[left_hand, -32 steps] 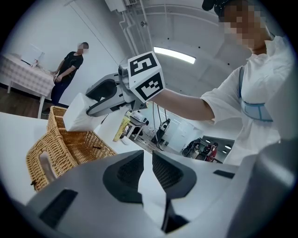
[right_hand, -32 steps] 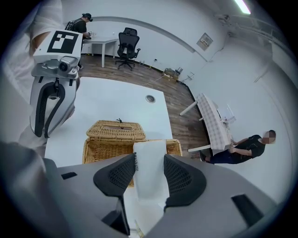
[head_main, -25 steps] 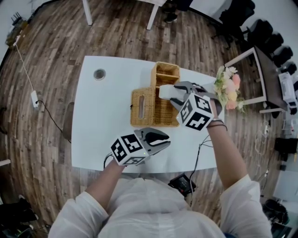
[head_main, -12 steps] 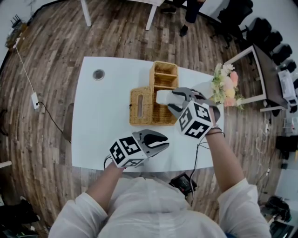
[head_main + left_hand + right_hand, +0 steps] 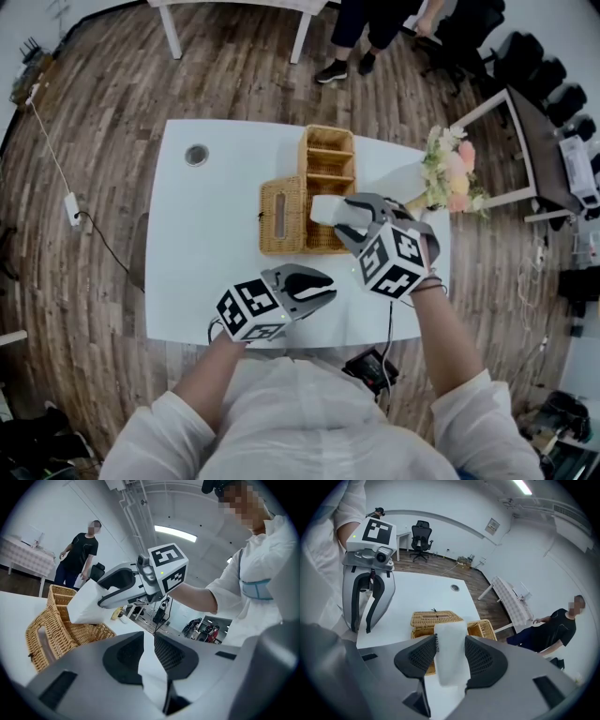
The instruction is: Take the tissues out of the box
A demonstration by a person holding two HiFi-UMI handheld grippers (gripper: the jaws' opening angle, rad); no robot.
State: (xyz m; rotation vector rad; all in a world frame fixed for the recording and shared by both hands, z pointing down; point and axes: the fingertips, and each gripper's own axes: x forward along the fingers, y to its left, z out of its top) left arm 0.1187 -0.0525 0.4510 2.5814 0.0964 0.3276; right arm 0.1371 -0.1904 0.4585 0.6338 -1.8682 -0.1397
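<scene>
Wood floor [image 5: 112, 112] all round, with a white table [image 5: 206, 244] in the middle. A bystander [image 5: 366, 37] stands at the far side (only legs in the head view). Office chairs [image 5: 544, 84] are at upper right.

On the table a slotted wicker box [image 5: 283, 216] lies touching an open wicker basket [image 5: 330, 164] with compartments, box on the left. Flowers [image 5: 448, 173] stand at the table's right edge, and a round grommet [image 5: 196, 155] sits far left, well apart from the wicker.

The right gripper [image 5: 341, 217] points steeply down over the basket's near end. Its jaws are wide and clamped on the tissues [image 5: 322, 208], a white pack gripped across its sides with one end poking past the pads. In the left gripper view the pack is up at about the basket's rim; whether it touches the wicker can't be told.

The left gripper [image 5: 323, 283] is held about level over the near table edge, well apart from the box. Its jaws stand nearly together with a narrow gap, and only white tabletop shows through it.
</scene>
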